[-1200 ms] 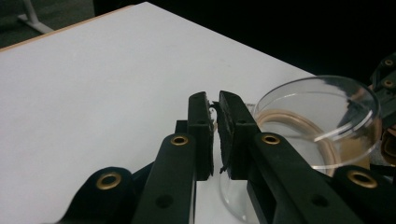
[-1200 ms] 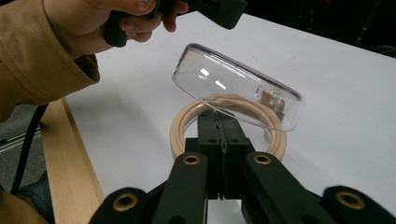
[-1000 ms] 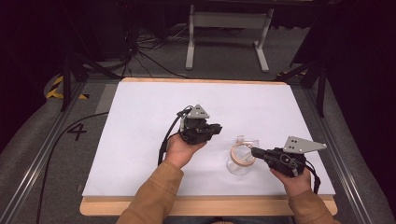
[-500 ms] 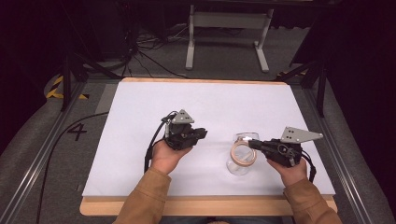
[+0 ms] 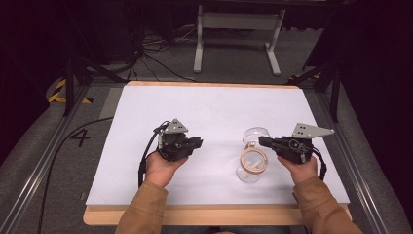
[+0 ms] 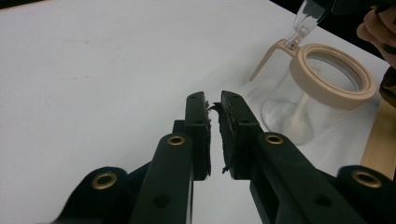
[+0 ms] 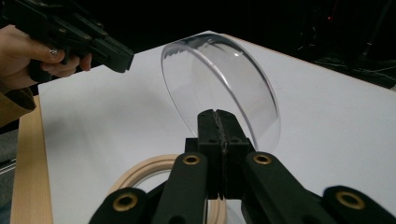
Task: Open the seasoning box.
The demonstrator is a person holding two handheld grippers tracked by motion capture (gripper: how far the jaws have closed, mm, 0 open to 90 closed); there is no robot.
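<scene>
Over the white table (image 5: 209, 112) | left tongs (image 5: 197, 142) level, slightly parted, empty | right tongs (image 5: 261, 141) level, clenching clear lid (image 5: 255, 134)

this looks like a lab or recording studio set up for test work. a white-covered wooden tabletop (image 5: 209, 107) stands on grey carpet with loose black cables (image 5: 146, 48), a grey metal stand (image 5: 238, 22), yellow-black hazard tape (image 5: 61, 90) and a floor-marked number 4 (image 5: 80, 137). the surroundings are dark.
</scene>
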